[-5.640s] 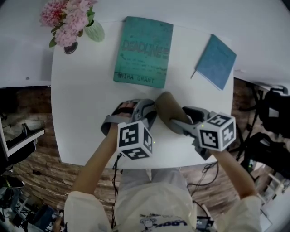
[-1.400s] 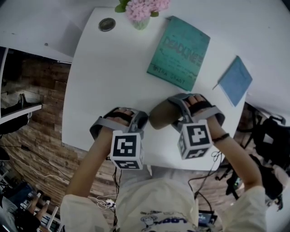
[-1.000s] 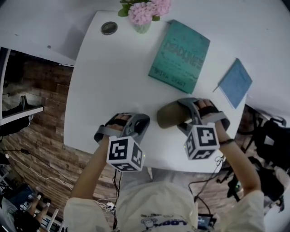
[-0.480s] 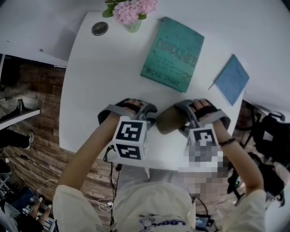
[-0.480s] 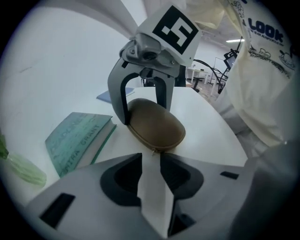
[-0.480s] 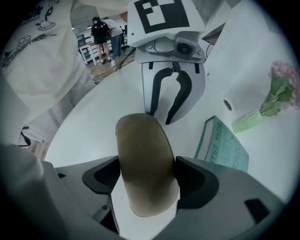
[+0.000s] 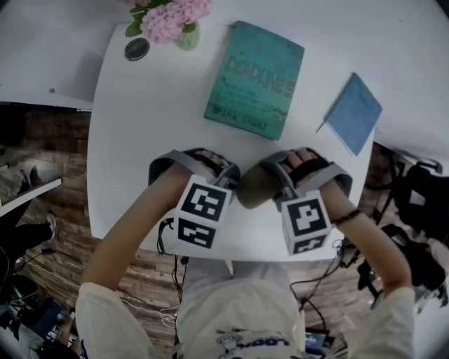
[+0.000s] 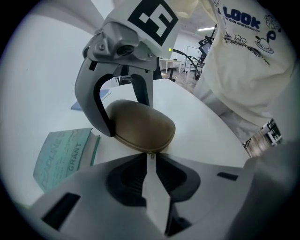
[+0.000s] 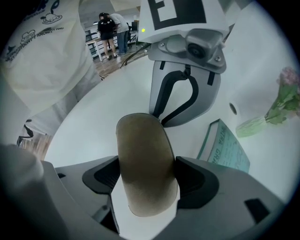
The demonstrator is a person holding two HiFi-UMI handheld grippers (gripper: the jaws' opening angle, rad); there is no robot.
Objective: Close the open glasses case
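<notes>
Item: tan, oval, soft-skinned glasses case (image 7: 251, 188), lying on the white table (image 7: 140, 140) near its front edge, between the two grippers. The seam facing the left gripper looks drawn together, and the contents cannot be seen. Right gripper (image 9: 146, 161): pointing down over the case, jaws clamped across its width, pads pressing both long sides. Left gripper (image 8: 149, 159): angled down at the case's rounded end. Its jaws have just been closing, and the tips are pinched on the small metal zip pull (image 8: 151, 155) at the seam. Further back on the table: pale green vase (image 7: 187, 36) holding pink flowers (image 7: 168, 14). Just beside it, a small dark round disc (image 7: 137, 48). Teal book (image 7: 256, 78), flat and shut. Blue notebook (image 7: 354, 112), flat, off to the right, apart from the book.
</notes>
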